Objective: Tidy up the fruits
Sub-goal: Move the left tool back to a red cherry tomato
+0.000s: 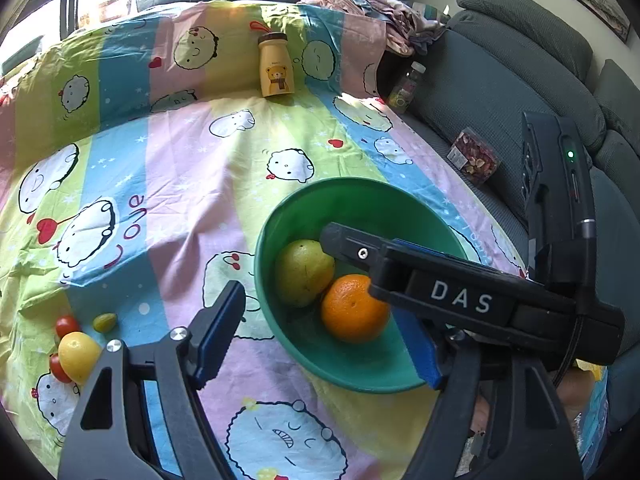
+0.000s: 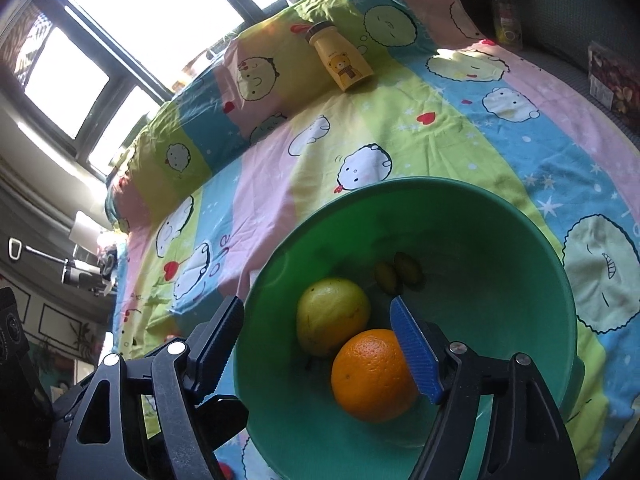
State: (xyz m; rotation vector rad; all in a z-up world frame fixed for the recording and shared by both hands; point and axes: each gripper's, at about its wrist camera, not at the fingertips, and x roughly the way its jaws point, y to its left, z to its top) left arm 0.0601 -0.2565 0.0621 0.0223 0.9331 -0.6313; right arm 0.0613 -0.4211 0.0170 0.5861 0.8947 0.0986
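Observation:
A green bowl stands on the cartoon-print cloth. It holds a yellow-green pear-like fruit, an orange and two small dark green fruits. My left gripper hangs open over the bowl's near edge with nothing between its fingers. My right gripper is open above the bowl too, its blue pad beside the orange. Its black body crosses the left wrist view. On the cloth at the left lie a lemon, red cherry tomatoes and a small green fruit.
A yellow bear-print bottle stands at the far side of the cloth. A grey sofa on the right carries a jar and a snack box. Folded fabric is heaped at the back, below the windows.

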